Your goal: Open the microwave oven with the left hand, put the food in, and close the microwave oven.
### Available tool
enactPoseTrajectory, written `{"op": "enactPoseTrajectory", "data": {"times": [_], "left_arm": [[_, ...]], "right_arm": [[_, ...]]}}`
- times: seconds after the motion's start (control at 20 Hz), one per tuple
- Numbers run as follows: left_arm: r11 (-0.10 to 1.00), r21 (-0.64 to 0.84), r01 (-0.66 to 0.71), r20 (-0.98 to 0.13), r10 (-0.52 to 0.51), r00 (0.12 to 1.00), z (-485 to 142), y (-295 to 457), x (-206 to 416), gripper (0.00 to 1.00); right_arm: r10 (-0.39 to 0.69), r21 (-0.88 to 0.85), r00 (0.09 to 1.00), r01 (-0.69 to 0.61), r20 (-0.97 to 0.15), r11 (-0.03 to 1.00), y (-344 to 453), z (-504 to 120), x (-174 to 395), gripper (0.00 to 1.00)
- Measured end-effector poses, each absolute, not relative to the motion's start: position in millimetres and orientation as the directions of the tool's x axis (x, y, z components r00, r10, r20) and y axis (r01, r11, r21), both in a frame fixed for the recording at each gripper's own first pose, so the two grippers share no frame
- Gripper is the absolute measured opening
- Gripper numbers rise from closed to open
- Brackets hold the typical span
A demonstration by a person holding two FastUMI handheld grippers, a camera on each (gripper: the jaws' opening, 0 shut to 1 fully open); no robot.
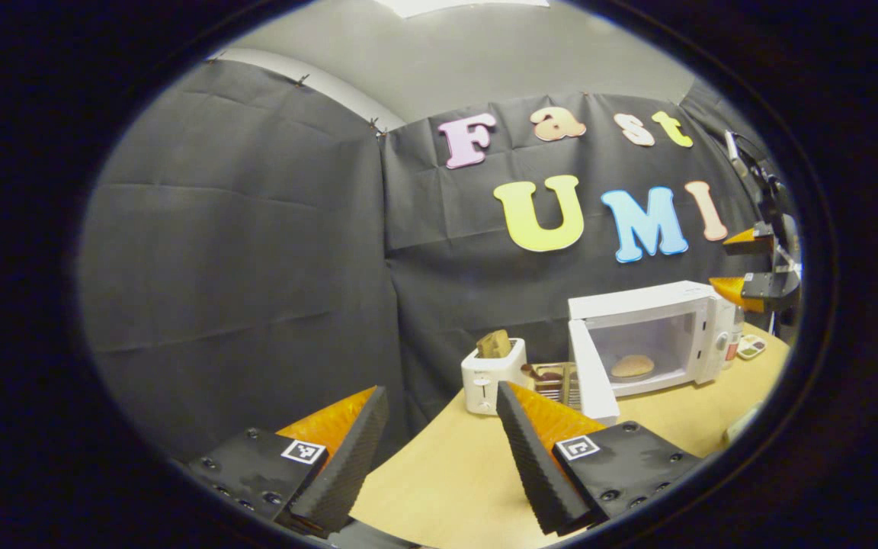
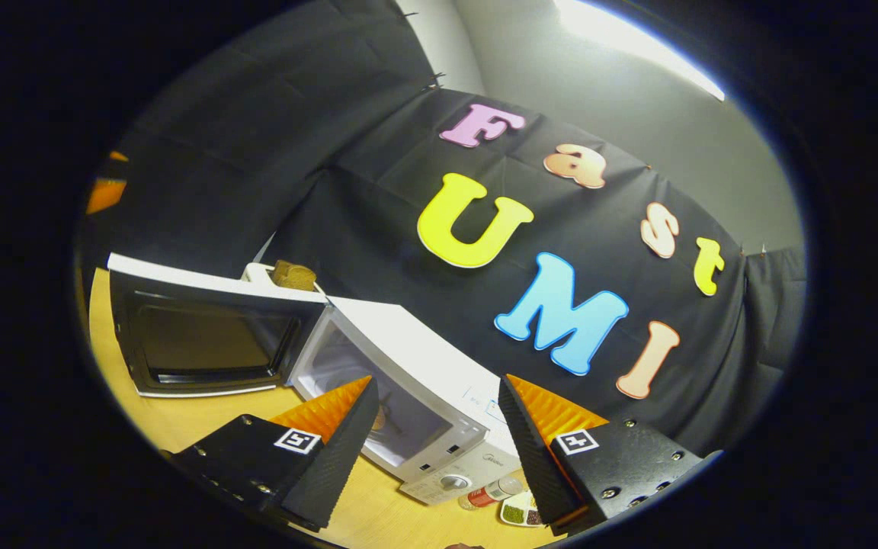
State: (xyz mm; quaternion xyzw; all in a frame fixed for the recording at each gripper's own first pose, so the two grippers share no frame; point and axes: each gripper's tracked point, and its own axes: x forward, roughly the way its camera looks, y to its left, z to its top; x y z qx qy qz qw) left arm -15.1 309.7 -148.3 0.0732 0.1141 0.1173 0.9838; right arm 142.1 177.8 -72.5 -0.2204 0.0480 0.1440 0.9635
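Left gripper view: left gripper (image 1: 435,457) wide, empty, well back from microwave (image 1: 652,335); bun (image 1: 632,366) inside, door (image 1: 593,374) open ahead. Right gripper (image 2: 435,450) wide, empty. Risk: swing clips toaster (image 1: 491,374) beside door.

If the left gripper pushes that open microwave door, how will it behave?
The microwave door looks rigid and hinged at its left edge, so it should swing shut rather than flex. The microwave seems boxy and flat-based, so it probably won't tip, though it might slide.
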Motion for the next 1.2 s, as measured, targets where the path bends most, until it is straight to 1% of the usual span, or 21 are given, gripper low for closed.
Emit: {"op": "enactPoseTrajectory", "data": {"times": [0.15,0.3,0.35,0.4,0.45,0.5,0.65,0.75,0.8,0.85,0.9,0.95,1.0,1.05,1.2], "left_arm": [[0.974,0.136,-0.180,-0.261,0.210,0.942,-182,311,-5,0.96],[0.982,0.126,-0.142,-0.303,0.174,0.937,-212,308,3,0.95],[0.983,0.127,-0.129,-0.322,0.164,0.933,-221,308,7,0.96],[0.985,0.127,-0.118,-0.339,0.155,0.928,-231,308,9,0.94],[0.986,0.124,-0.108,-0.357,0.146,0.923,-240,308,12,0.95],[0.987,0.122,-0.105,-0.374,0.144,0.916,-249,308,15,0.92],[0.990,0.106,-0.088,-0.419,0.125,0.900,-271,302,23,0.53],[0.994,0.083,-0.069,-0.445,0.099,0.890,-280,292,26,0.33],[0.997,0.064,-0.050,-0.458,0.074,0.886,-283,282,30,0.26],[0.997,0.064,-0.048,-0.461,0.072,0.884,-284,276,33,0.17],[0.996,0.071,-0.044,-0.456,0.072,0.887,-278,269,32,0.17],[0.996,0.078,-0.035,-0.459,0.067,0.886,-278,259,34,0.09],[0.993,0.106,-0.053,-0.455,0.096,0.885,-273,263,35,0.09],[0.994,0.095,-0.049,-0.451,0.087,0.888,-271,256,33,0.07],[0.999,0.043,-0.021,-0.464,0.038,0.885,-268,225,35,0.07]], "right_arm": [[0.222,-0.341,0.968,-0.250,-0.118,0.906,163,-51,124,0.96],[0.197,-0.304,0.976,-0.217,-0.095,0.928,152,-39,105,0.96],[0.194,-0.291,0.977,-0.211,-0.088,0.933,149,-35,99,0.98],[0.188,-0.276,0.979,-0.204,-0.081,0.939,147,-31,93,0.96],[0.181,-0.263,0.981,-0.194,-0.073,0.945,142,-28,86,0.96],[0.170,-0.250,0.983,-0.181,-0.066,0.951,138,-24,81,0.96],[0.143,-0.227,0.988,-0.152,-0.054,0.962,125,-18,75,0.96],[0.121,-0.229,0.991,-0.130,-0.053,0.965,113,-17,75,0.96],[0.111,-0.226,0.992,-0.121,-0.056,0.967,107,-18,75,0.96],[0.101,-0.221,0.993,-0.112,-0.061,0.969,101,-20,76,0.96],[0.093,-0.214,0.993,-0.106,-0.071,0.971,96,-23,76,0.96],[0.086,-0.207,0.993,-0.101,-0.083,0.973,90,-26,79,0.96],[0.078,-0.204,0.992,-0.096,-0.094,0.974,84,-29,79,0.96],[0.071,-0.201,0.992,-0.090,-0.101,0.975,76,-31,79,0.96],[0.059,-0.192,0.991,-0.082,-0.121,0.978,58,-37,80,0.96]]}}
